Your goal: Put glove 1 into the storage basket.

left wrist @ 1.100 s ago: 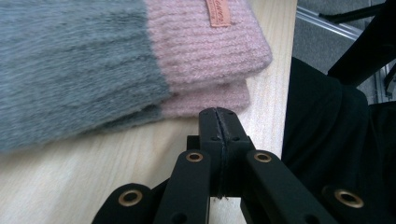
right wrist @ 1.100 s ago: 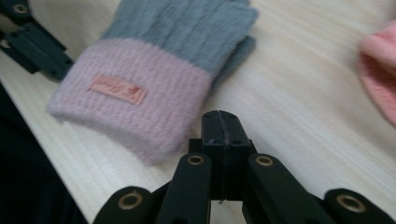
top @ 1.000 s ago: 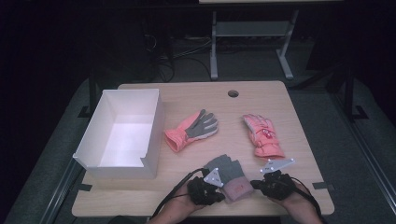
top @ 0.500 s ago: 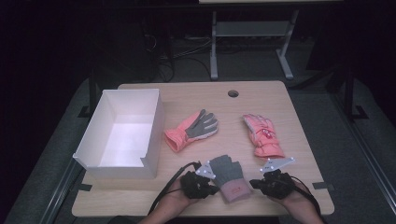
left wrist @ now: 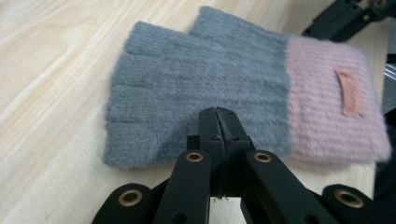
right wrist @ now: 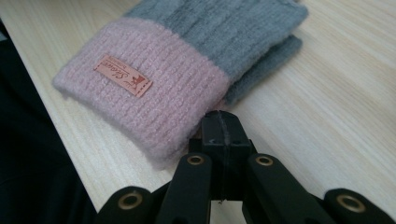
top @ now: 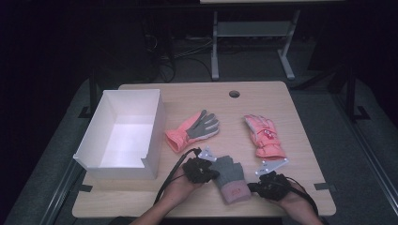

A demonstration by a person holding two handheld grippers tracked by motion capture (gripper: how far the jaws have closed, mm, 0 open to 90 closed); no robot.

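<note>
- While both grippers sit by the grey-pink knit glove [top: 228, 178], it lies flat near the table's [top: 300, 108] front edge.
- left gripper [top: 212, 172]: jaws pressed together, holding nothing, tips at glove's grey side.
- right gripper [top: 252, 186]: jaws closed, empty, just beside pink cuff [right wrist: 149, 100].
- white box [top: 96, 140] well left of glove.

Knit glove [top: 229, 176] between the tools: grey ribbed body, pale pink cuff, small tan label with dark script. Left tool [left wrist: 218, 122] and right tool [right wrist: 222, 126]: black, brass-coloured pivots. Beyond them: glove [top: 193, 128] salmon with grey palm; glove [top: 264, 136] coral pink, red mark. Box [top: 155, 126] white. Table [top: 305, 136] light woodgrain.
</note>
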